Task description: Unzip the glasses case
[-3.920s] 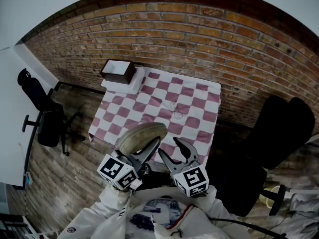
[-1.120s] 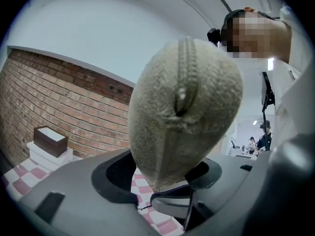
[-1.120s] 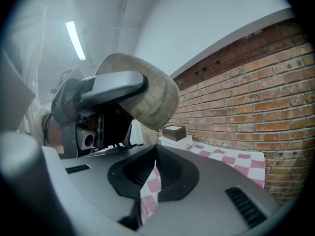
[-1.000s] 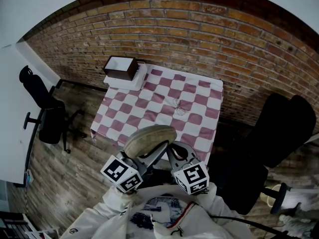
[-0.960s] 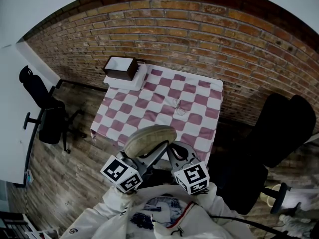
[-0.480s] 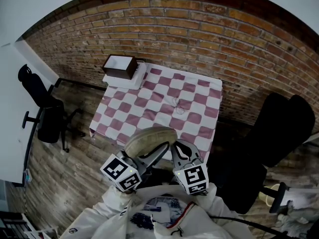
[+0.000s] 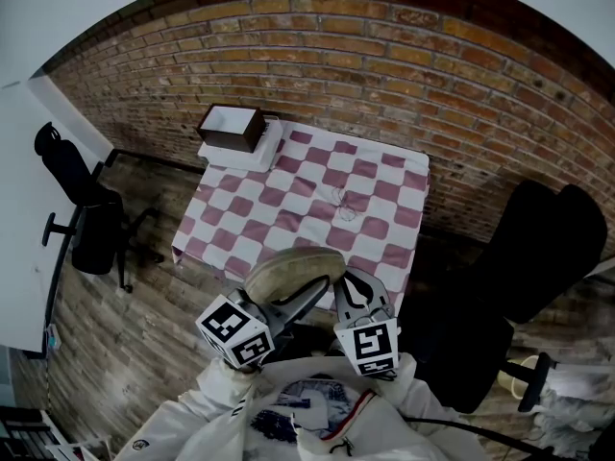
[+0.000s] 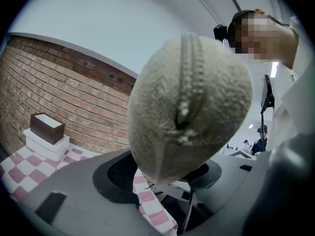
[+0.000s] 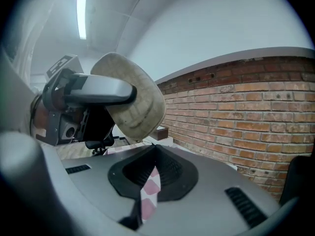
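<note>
The beige fuzzy glasses case (image 7: 293, 269) is held in the air over the near table edge, with my left gripper (image 7: 307, 284) shut across it. In the left gripper view the case (image 8: 189, 102) fills the middle, its zipper (image 8: 188, 68) running down the facing side. My right gripper (image 7: 348, 282) is shut, its tips at the case's right end. The right gripper view shows its closed tips (image 9: 152, 145) just under the case (image 9: 133, 100), and a left finger (image 9: 98, 88) lies across the case. Whether the tips pinch the zipper pull is unclear.
A table with a pink and white checkered cloth (image 7: 288, 214) stands against a brick wall (image 7: 384, 56). A brown box (image 7: 231, 128) sits on a white one at its far left corner, and a small wire object (image 7: 341, 200) lies mid-table. Office chairs stand left (image 7: 91, 229) and right (image 7: 543, 248).
About four seconds ago the right gripper stood open, apart from the case; now it is shut at the case's end. Over the last second it rolled slightly and the case shifted a little right.
</note>
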`<action>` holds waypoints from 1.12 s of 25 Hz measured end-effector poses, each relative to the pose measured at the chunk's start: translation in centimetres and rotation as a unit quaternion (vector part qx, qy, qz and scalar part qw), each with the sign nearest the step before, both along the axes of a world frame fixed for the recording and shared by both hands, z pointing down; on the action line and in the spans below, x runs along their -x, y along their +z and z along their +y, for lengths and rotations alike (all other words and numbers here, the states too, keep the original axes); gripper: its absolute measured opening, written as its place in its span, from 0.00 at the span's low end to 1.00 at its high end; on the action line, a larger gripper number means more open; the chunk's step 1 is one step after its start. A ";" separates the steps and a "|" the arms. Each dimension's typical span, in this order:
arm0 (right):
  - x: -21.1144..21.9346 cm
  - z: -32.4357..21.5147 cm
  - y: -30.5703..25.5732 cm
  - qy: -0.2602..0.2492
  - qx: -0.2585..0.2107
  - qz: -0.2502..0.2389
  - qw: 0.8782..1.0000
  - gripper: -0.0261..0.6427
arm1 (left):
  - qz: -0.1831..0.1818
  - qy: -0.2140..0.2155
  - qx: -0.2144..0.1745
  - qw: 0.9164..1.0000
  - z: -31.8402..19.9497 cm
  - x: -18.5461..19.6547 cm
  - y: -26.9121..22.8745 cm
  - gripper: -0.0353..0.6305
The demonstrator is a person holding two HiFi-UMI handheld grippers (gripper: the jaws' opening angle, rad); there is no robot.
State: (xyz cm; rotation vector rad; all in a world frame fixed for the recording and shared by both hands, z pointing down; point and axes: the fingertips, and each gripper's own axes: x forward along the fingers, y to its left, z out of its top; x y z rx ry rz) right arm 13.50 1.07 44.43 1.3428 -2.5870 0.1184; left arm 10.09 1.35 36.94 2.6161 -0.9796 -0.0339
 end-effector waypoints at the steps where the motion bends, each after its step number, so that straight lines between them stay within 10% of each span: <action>1: 0.0 0.0 -0.1 0.002 -0.003 0.004 1.000 0.06 | 0.000 -0.001 0.001 1.000 0.0 0.0 0.0 0.47; 28: 0.1 -2.0 -0.7 0.051 -0.022 0.021 0.998 0.06 | -0.015 0.023 0.016 0.999 -0.7 2.4 2.2 0.47</action>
